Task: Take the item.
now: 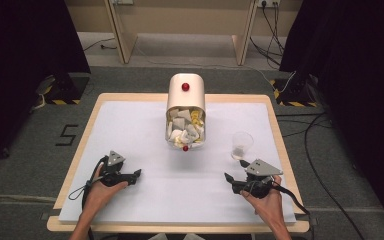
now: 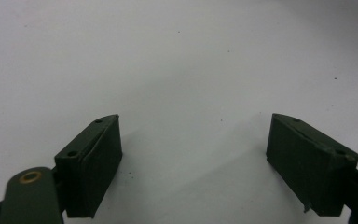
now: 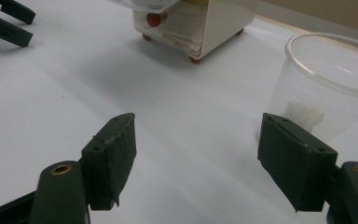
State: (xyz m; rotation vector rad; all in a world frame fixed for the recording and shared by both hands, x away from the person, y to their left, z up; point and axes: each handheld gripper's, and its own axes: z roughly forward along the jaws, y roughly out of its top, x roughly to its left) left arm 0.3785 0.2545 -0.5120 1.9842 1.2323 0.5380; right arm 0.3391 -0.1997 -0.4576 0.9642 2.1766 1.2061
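A: Right gripper (image 3: 196, 154)?
B: Jaws wide, nothing between them; clear cup (image 1: 242, 145) just beside its tip, near the table's (image 1: 130, 150) right edge.
A: Left gripper (image 2: 193, 163)?
B: Wide apart too, holding nothing, near the left front corner.

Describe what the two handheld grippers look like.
Both the left gripper and right gripper are black, each with two blocky dark-green-black jaws, brass-ringed screw holes, a grey three-cornered plate on top and a trailing black cable. Forearms are bare.

A lab: black curtains (image 1: 25, 40), hazard-taped stands (image 1: 62, 90), floor cables (image 1: 325, 150).
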